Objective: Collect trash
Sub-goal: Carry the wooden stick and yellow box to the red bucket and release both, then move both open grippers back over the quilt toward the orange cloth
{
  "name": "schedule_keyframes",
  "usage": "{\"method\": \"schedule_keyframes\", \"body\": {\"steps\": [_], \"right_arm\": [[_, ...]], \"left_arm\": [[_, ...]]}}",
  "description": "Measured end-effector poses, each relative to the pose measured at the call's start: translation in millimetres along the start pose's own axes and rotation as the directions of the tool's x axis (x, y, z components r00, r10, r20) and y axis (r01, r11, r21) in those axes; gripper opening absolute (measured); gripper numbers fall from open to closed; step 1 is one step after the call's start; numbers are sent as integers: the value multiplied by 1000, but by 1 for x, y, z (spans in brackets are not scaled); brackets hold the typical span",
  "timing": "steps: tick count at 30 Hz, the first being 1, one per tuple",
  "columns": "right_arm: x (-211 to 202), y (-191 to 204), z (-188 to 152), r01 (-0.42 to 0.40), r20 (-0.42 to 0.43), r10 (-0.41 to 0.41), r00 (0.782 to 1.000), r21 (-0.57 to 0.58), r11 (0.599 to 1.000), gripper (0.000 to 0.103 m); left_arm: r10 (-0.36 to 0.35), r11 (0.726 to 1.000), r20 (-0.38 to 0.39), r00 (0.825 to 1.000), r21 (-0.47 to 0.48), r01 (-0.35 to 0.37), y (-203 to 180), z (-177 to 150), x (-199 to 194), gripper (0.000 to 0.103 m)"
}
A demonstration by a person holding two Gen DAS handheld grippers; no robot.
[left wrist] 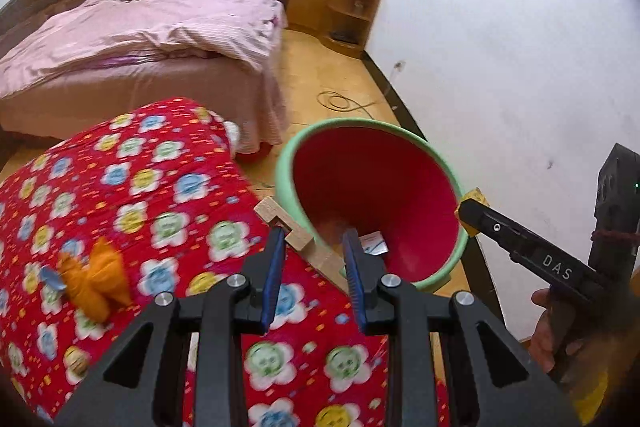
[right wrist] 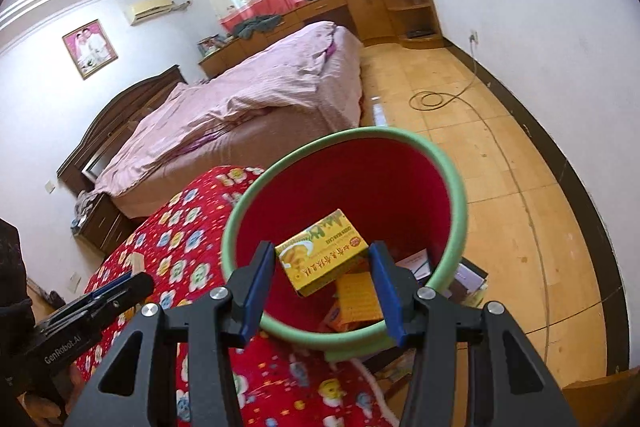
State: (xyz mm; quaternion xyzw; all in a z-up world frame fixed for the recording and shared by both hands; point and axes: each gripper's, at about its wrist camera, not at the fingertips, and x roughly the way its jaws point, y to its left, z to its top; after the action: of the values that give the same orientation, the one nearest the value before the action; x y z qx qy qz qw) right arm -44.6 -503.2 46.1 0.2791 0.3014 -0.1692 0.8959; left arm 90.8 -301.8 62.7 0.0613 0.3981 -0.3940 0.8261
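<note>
A red bin with a green rim (left wrist: 288, 163) (right wrist: 240, 223) stands on the floor beside a red flowered quilt (left wrist: 160, 187). My left gripper (left wrist: 314, 235) is shut on a pale notched wooden piece (left wrist: 298, 233), held at the quilt's edge just short of the bin. It shows in the right wrist view too, the left gripper (right wrist: 138, 279) with the wooden piece (right wrist: 138, 261). My right gripper (right wrist: 320, 249) is shut on a yellow box (right wrist: 322, 253) over the bin's mouth. From the left wrist view the right gripper (left wrist: 466, 207) reaches in from the right. An orange box (right wrist: 356, 301) and white cards lie inside.
An orange crumpled scrap (left wrist: 96, 279) and a small grey-blue scrap (left wrist: 52, 277) lie on the quilt. A bed with a pink cover (left wrist: 140, 39) stands behind, wooden cabinets (left wrist: 332, 3) at the far wall. A coiled cable (right wrist: 430, 99) lies on the tiled floor. A dark box (right wrist: 470, 277) sits beside the bin.
</note>
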Motion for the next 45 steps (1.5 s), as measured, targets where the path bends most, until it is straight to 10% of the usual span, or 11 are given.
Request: {"method": "schedule_keyframes", "body": {"steps": [18,24,45], "right_arm": [[30,-43,24,26,-53,-24,998,44,999,52],[43,-46,31,21,-75,-19,997,27,999,53],[37,-15,26,-22,-84,20,996,-14,1000,63]], "left_arm": [[-49,998,-122,991,41,55,-39,21,83,30],[-28,998,-134,991,51,35,-38,22,91,46],[57,990,-69,996,-124,-65,25,4,28,46]]}}
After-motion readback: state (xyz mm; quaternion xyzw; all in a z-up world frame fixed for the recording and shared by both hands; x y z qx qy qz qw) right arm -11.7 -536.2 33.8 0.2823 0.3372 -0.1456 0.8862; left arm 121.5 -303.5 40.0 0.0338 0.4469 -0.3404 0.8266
